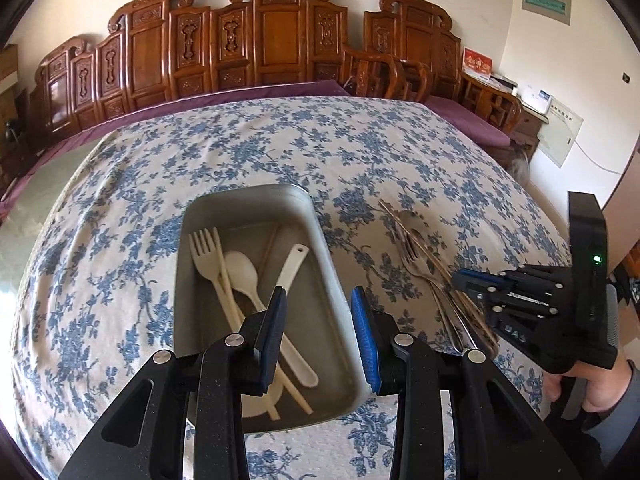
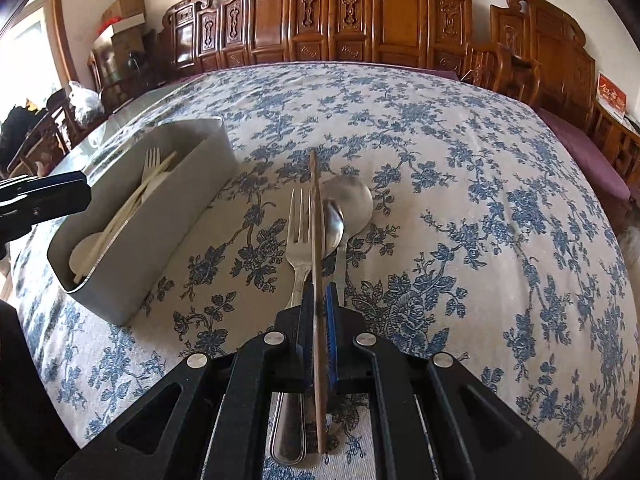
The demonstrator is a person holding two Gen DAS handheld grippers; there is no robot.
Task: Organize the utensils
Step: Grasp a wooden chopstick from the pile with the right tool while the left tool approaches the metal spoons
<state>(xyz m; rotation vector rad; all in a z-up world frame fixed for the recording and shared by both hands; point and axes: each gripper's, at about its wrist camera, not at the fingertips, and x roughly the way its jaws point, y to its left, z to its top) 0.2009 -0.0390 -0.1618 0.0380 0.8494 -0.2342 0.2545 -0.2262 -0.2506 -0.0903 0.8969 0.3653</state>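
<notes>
Right gripper [image 2: 319,312]: jaws clamped on a brown chopstick [image 2: 316,216].
Left gripper [image 1: 319,320]: jaws apart, empty, above the grey tray [image 1: 320,264].
Done: white fork [image 1: 202,248] and other pale utensils lie in the tray.
Left: metal fork [image 2: 299,236] and two metal spoons [image 2: 347,196] lie on the tablecloth [image 2: 460,200], beside the tray.

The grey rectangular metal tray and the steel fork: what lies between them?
Only bare blue-flowered tablecloth between tray and fork, in the right wrist view.

cloth: blue-floral tablecloth [image 2: 460,208] | back: carved wooden bench [image 1: 276,44] | cushion: purple [image 1: 464,118]
</notes>
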